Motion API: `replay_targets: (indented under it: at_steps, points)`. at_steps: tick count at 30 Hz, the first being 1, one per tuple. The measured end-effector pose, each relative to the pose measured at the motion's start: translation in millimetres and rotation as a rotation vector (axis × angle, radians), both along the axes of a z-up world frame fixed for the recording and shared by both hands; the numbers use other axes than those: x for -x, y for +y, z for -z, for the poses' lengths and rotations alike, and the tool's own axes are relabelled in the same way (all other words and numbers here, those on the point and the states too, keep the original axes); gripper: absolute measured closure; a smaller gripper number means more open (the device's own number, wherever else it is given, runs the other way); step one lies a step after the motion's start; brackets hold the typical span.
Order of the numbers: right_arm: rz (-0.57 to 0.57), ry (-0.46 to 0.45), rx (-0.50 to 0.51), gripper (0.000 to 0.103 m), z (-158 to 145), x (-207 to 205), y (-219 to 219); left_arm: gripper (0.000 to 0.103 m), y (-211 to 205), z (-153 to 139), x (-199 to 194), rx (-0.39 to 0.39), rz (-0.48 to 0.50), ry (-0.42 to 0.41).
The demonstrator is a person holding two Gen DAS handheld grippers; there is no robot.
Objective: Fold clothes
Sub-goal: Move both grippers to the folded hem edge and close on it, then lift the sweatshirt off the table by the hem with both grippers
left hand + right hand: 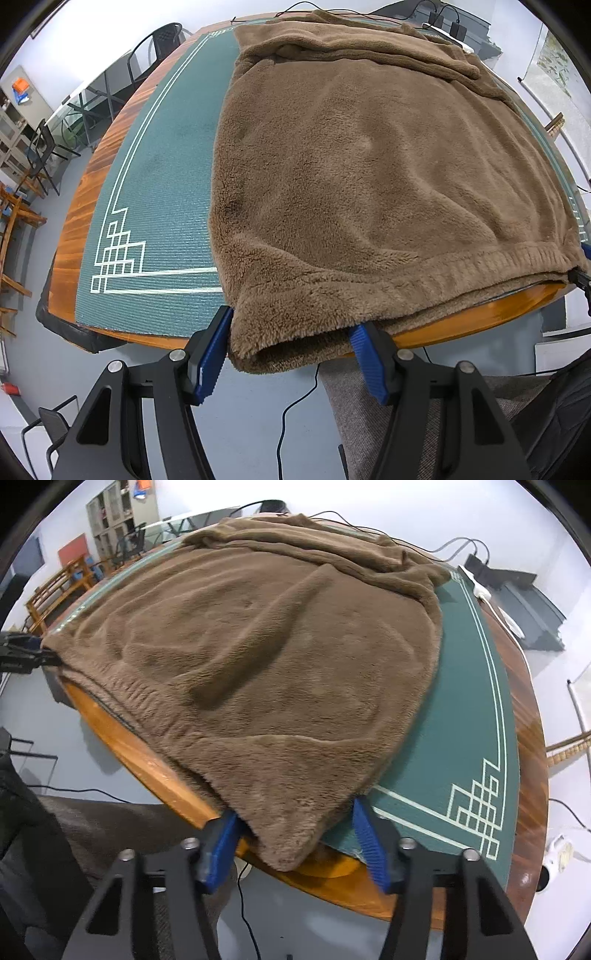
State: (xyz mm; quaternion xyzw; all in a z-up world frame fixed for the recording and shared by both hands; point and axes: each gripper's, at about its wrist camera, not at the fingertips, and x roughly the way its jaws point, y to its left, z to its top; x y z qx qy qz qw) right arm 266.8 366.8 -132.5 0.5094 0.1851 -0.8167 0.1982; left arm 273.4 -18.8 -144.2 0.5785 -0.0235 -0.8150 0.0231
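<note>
Fleece garment (369,177) spread on green mat (166,184), wooden table (96,173) beneath

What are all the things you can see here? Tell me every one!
fleece garment: one, brown, spread on the mat, near hem hanging over the table edge
mat: one, green with white line pattern, on the table
table: one, orange-brown wood, under the mat
chairs: a few, black, beyond the table
shelf unit: one, grey, against the far wall
cables: several, black, on the floor
left gripper: black with blue pads, around the garment's near left corner
right gripper: black with blue pads, around its near right corner
</note>
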Motion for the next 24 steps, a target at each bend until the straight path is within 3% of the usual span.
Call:
replay_targets:
  at_steps: [1,3,6,9,15,24]
  points:
    - [0.003,-0.005,0.012,0.053,-1,0,1,0.035,0,0,0,0.000,-0.001,0.000]
    - [0.016,-0.014,0.039,0.067,-3,1,2,0.035,-1,0,0,-0.002,-0.002,0.001]
    - [0.043,0.008,0.056,0.078,-11,6,7,0.035,-2,-4,-1,-0.015,0.003,0.011]
    - [0.068,0.019,0.064,0.078,-15,12,11,0.037,-6,-8,-2,-0.059,-0.016,0.018]
    - [0.090,-0.014,0.070,0.078,-2,12,12,0.064,-21,-9,0,-0.104,-0.074,0.013]
    - [0.150,-0.033,0.142,0.078,-3,7,19,0.084,-38,-8,6,-0.132,-0.122,0.009]
